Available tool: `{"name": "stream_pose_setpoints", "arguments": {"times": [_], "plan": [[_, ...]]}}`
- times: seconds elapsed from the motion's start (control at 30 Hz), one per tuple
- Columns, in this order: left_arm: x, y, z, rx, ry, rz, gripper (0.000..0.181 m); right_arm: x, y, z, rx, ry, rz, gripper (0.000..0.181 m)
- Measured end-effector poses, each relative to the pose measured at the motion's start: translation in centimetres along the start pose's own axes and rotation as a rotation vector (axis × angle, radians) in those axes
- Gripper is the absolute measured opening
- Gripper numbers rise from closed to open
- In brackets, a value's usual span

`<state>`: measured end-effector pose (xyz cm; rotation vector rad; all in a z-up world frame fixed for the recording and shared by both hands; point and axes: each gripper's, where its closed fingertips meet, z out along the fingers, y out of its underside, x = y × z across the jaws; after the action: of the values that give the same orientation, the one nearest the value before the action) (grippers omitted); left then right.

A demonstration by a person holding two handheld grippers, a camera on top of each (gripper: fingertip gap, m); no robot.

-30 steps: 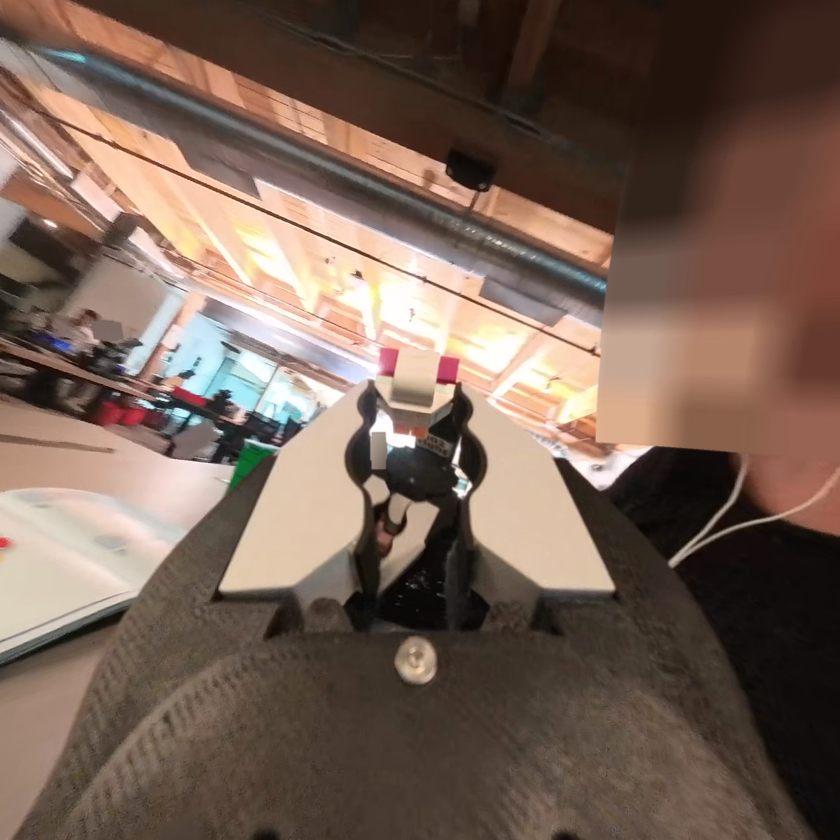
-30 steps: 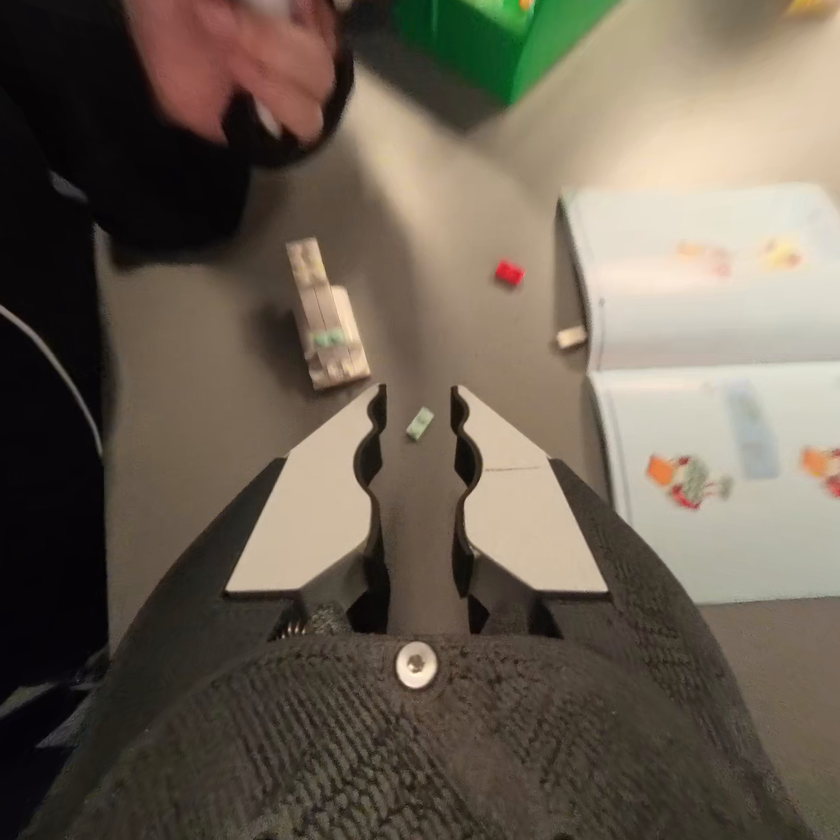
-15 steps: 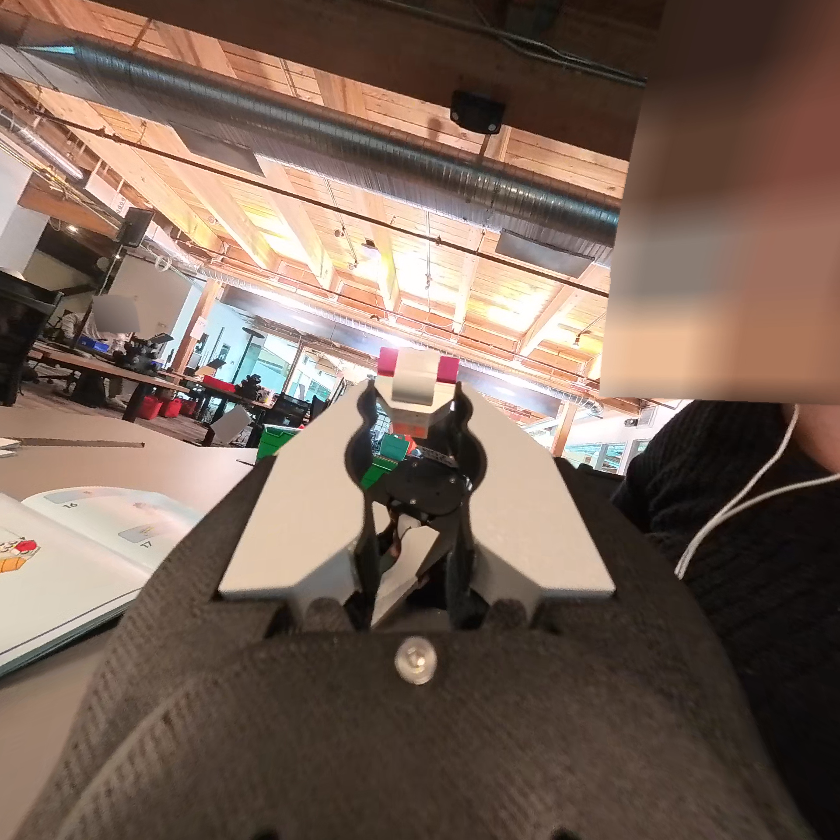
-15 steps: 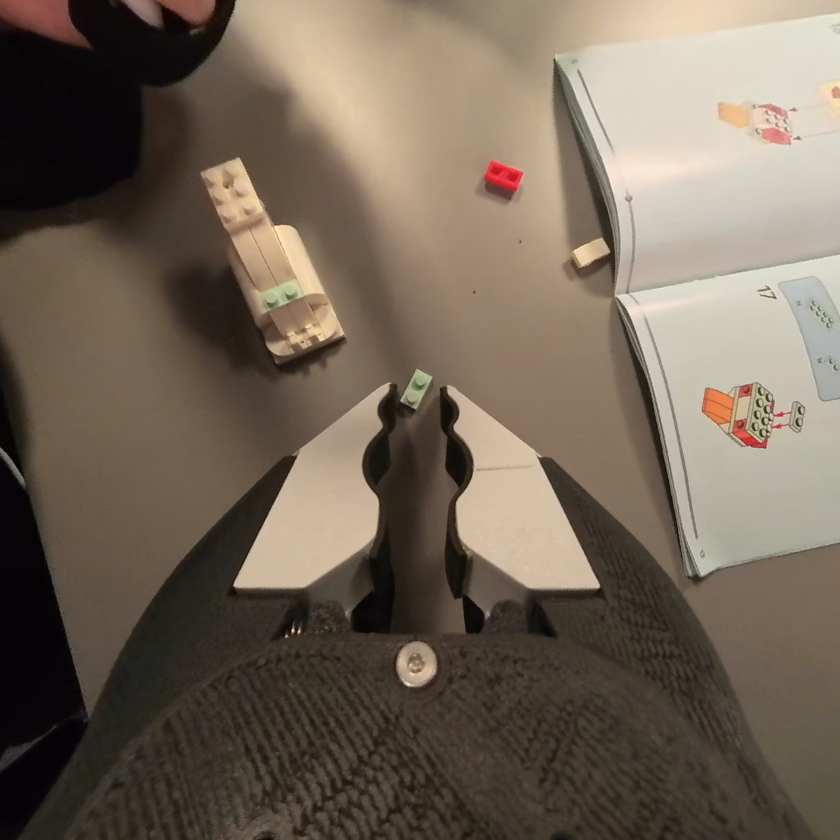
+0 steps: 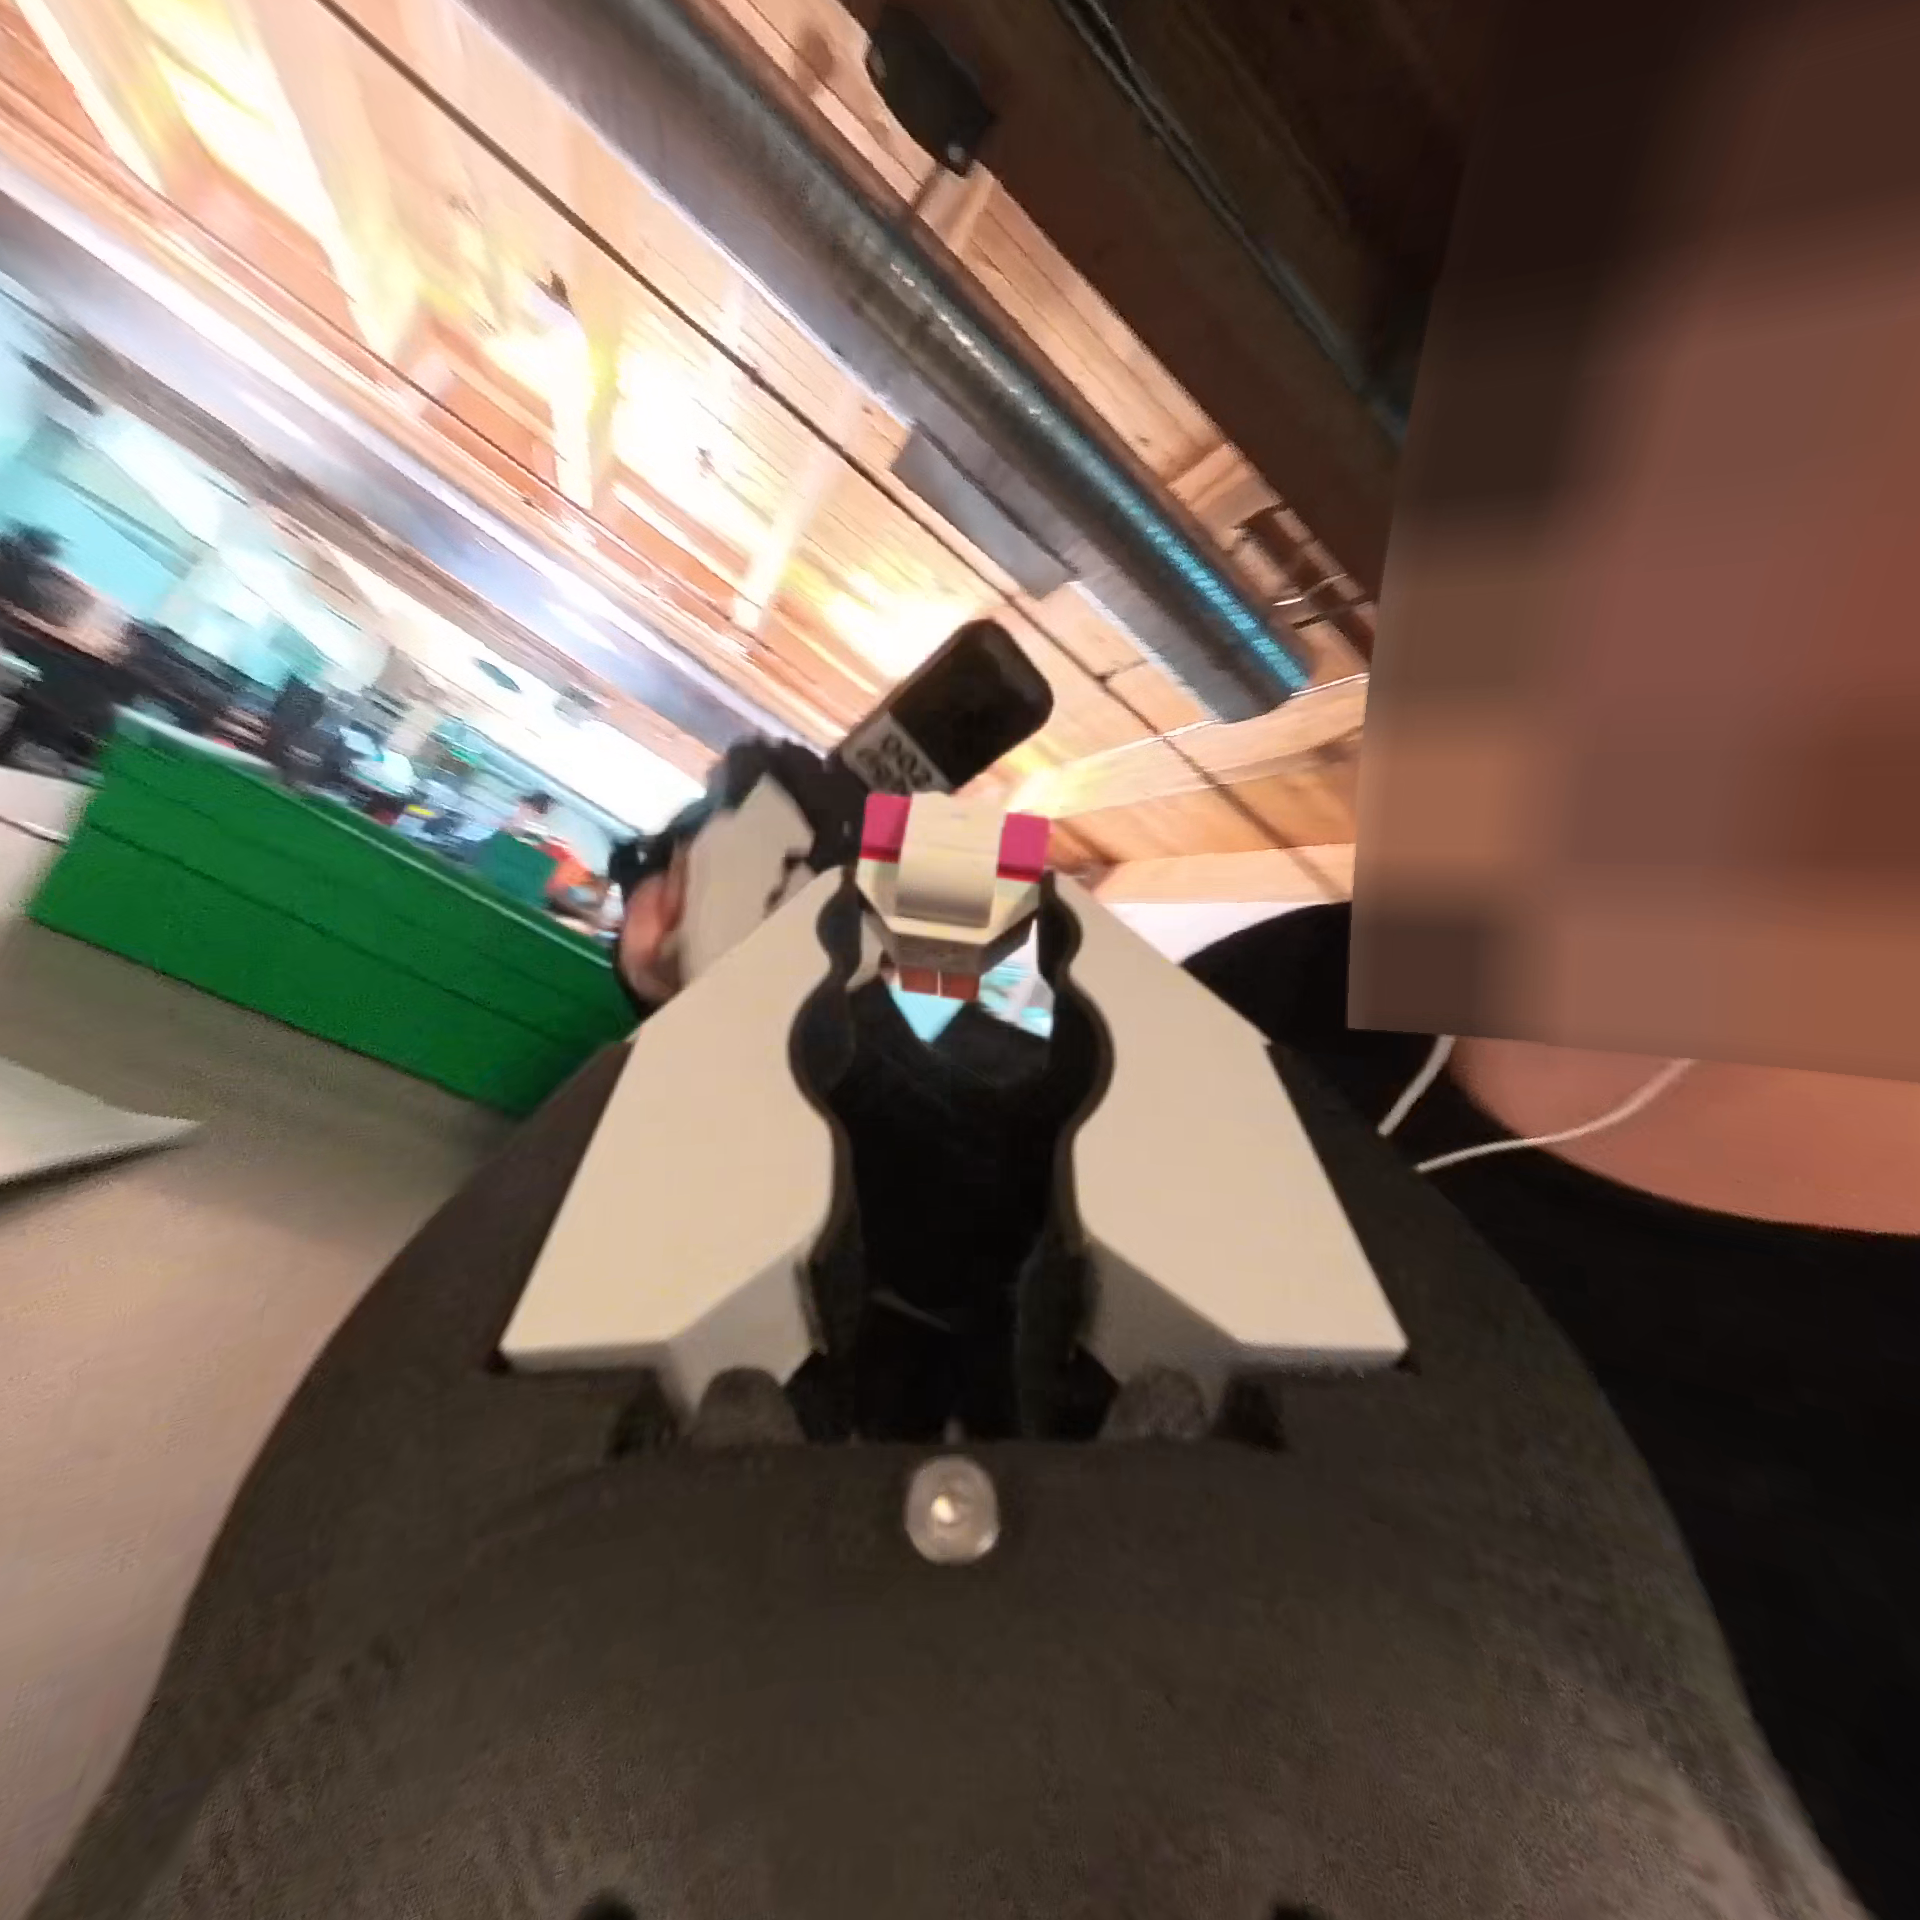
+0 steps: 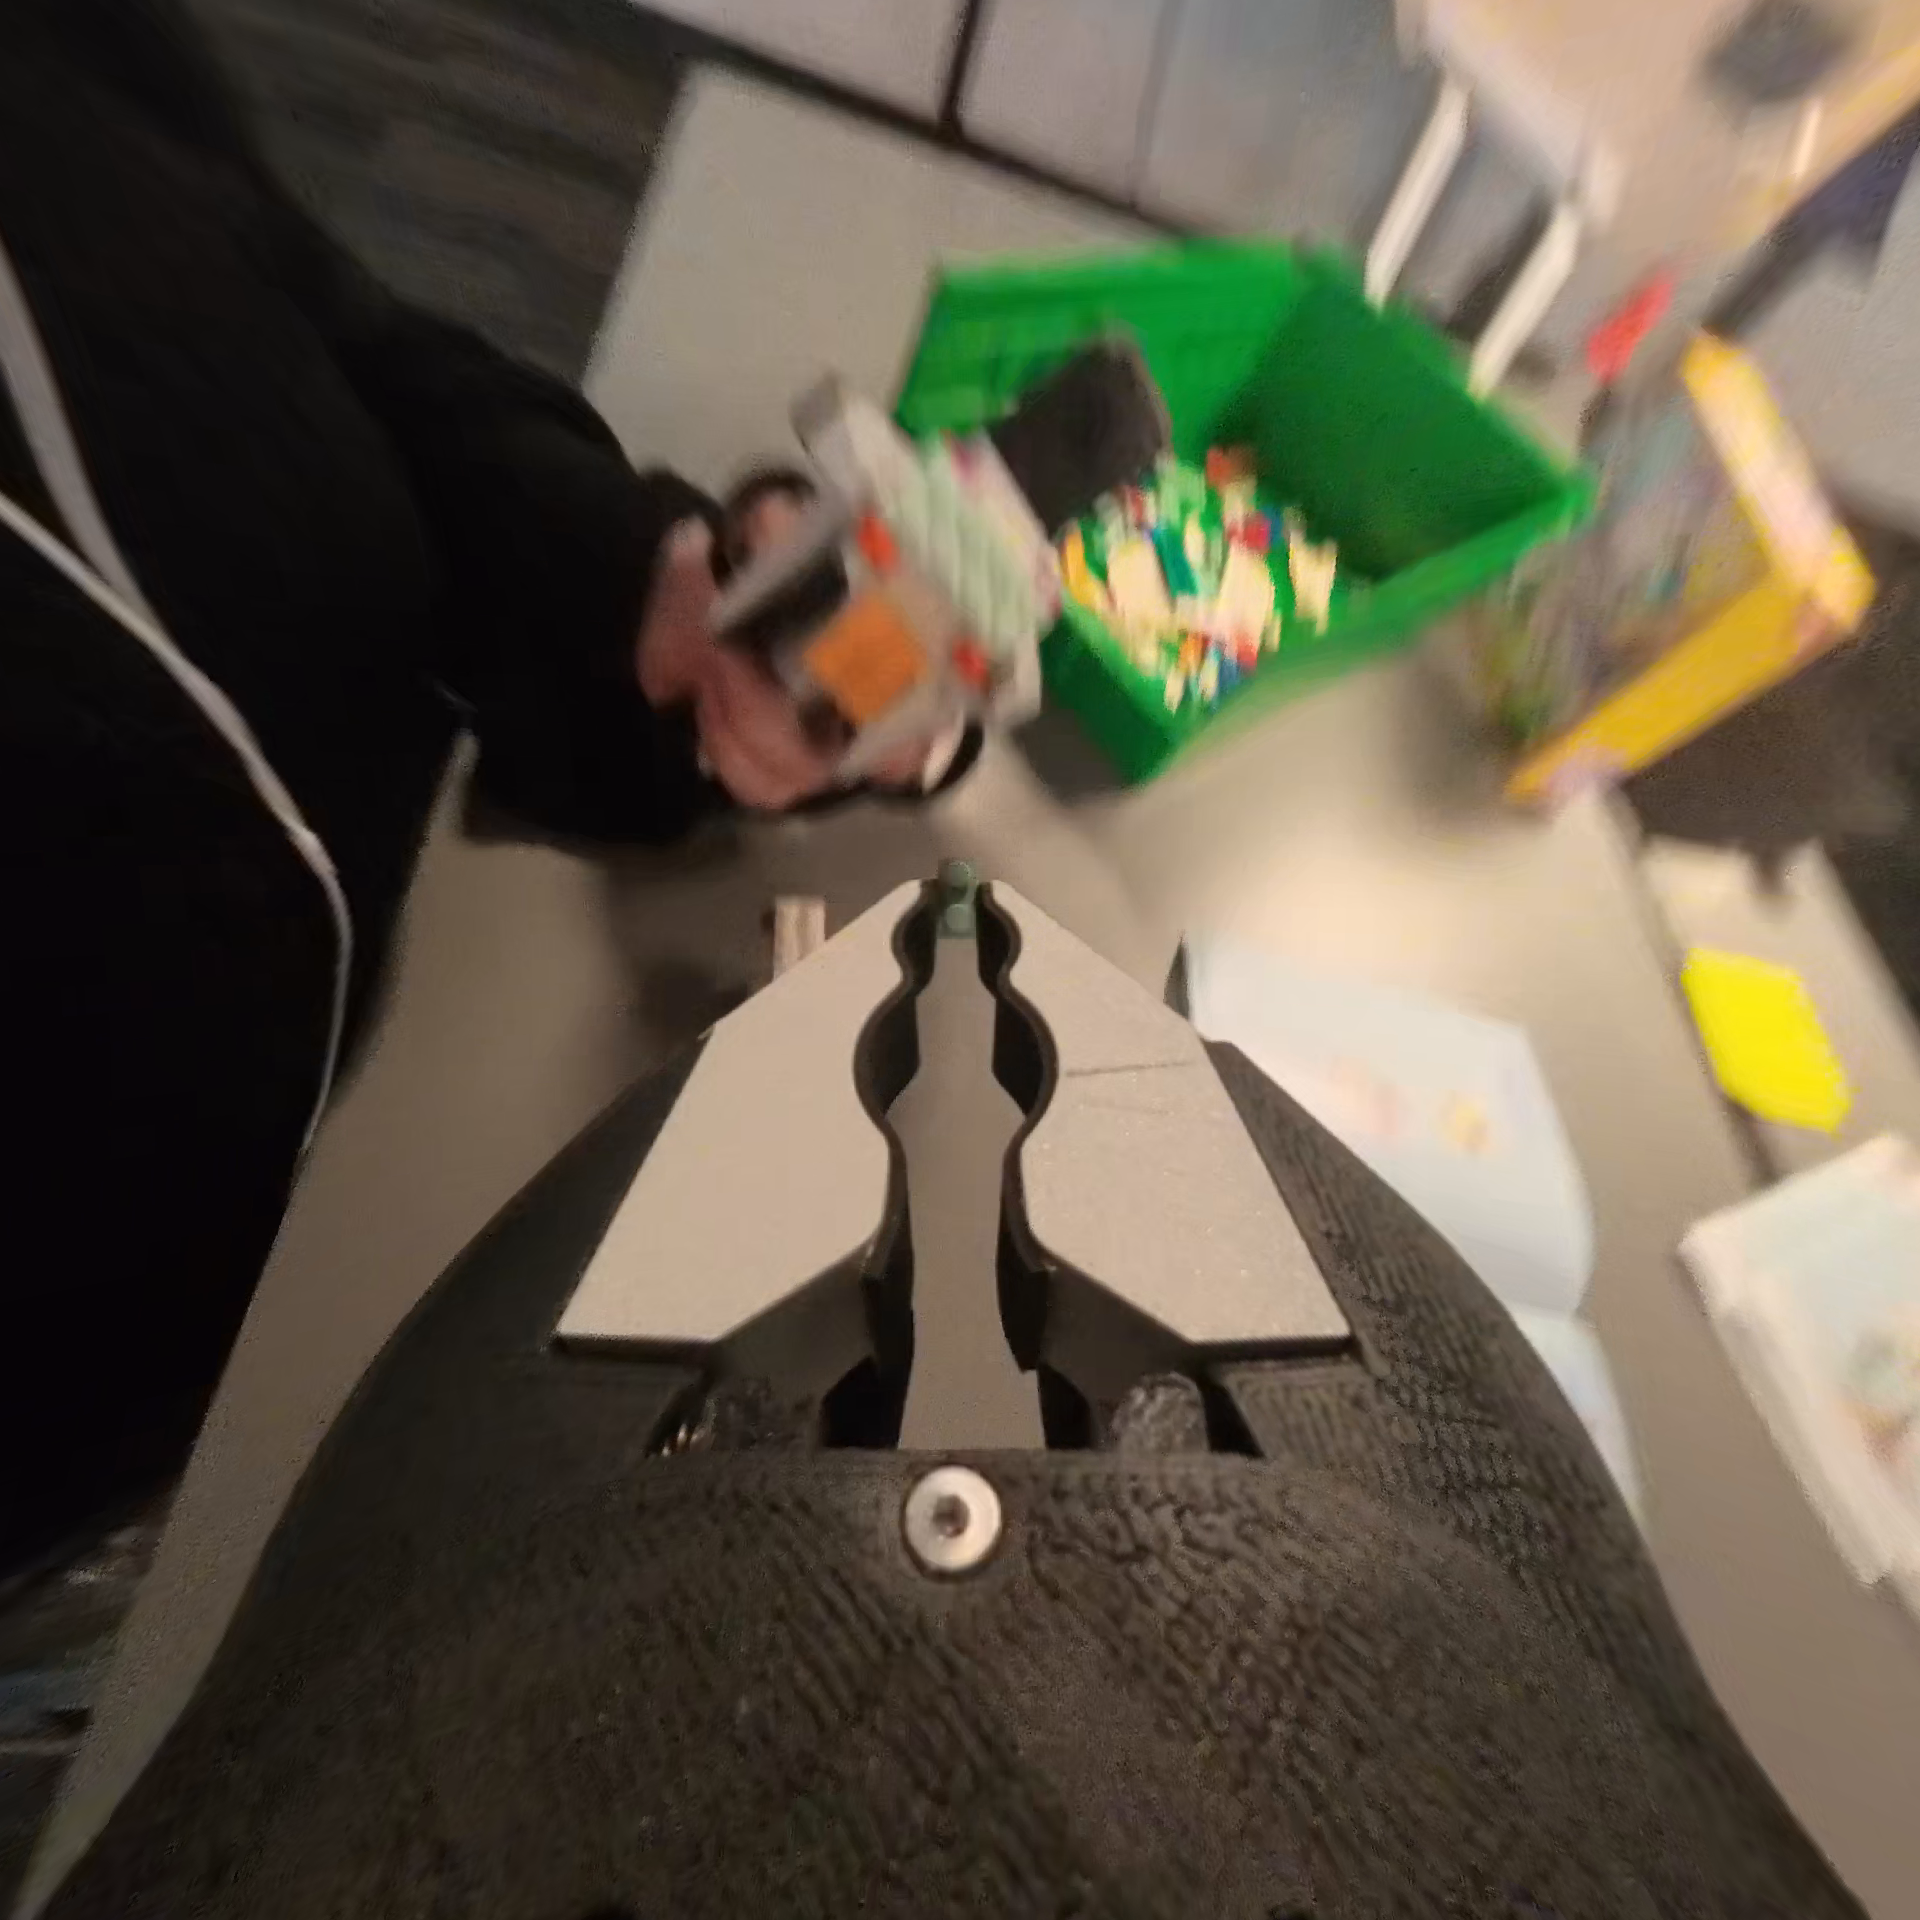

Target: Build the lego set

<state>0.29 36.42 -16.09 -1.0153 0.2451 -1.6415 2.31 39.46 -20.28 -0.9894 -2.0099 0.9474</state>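
Observation:
My left gripper (image 5: 948,902) is shut on a small lego build (image 5: 943,875) with a white curved top, magenta side pieces and red underneath, held up in the air. In the right wrist view that gripper and its build (image 6: 894,603), showing an orange face, sit blurred above a hand (image 6: 727,717). My right gripper (image 6: 954,896) is shut on a small pale green plate (image 6: 954,902) at its fingertips, lifted off the grey table (image 6: 1195,831) and just below the left gripper. The right gripper also shows in the left wrist view (image 5: 743,873), behind and left of the build.
A green bin (image 6: 1403,447) of mixed bricks stands at the back; it also shows in the left wrist view (image 5: 312,935). A yellow box (image 6: 1745,582) is at the right. Open instruction booklets (image 6: 1403,1122) and a yellow piece (image 6: 1766,1049) lie on the right. A white build (image 6: 798,930) peeks out beside my right fingers.
My right gripper has shut on the pale green plate and lifted it from the table toward the left gripper. The left gripper has tilted with its build still held.

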Motion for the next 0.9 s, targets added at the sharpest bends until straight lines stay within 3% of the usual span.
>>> {"name": "stream_pose_setpoints", "arguments": {"times": [0.03, 0.13, 0.27, 0.57, 0.9], "plan": [[0.4, 0.3, 0.2, -0.009, 0.045, -0.058, 0.033, -0.3, -2.1, -0.6, 0.049, -0.023, -0.075, 0.005], [1.2, 1.5, 0.7, -0.081, 0.120, -0.127, 0.033, -1.4, -5.9, -1.4, 0.096, -0.137, -0.201, 0.005], [2.7, 2.6, 1.0, -0.147, 0.213, -0.175, 0.033, -2.9, -7.7, -1.3, 0.108, -0.313, -0.274, 0.005], [4.4, 3.6, 1.1, -0.218, 0.318, -0.227, 0.033, -4.2, -7.6, -0.1, 0.033, -0.522, -0.280, 0.005], [4.7, 4.1, 1.2, -0.250, 0.326, -0.199, 0.032, -5.2, -7.8, -0.2, -0.038, -0.620, -0.281, 0.006]]}}
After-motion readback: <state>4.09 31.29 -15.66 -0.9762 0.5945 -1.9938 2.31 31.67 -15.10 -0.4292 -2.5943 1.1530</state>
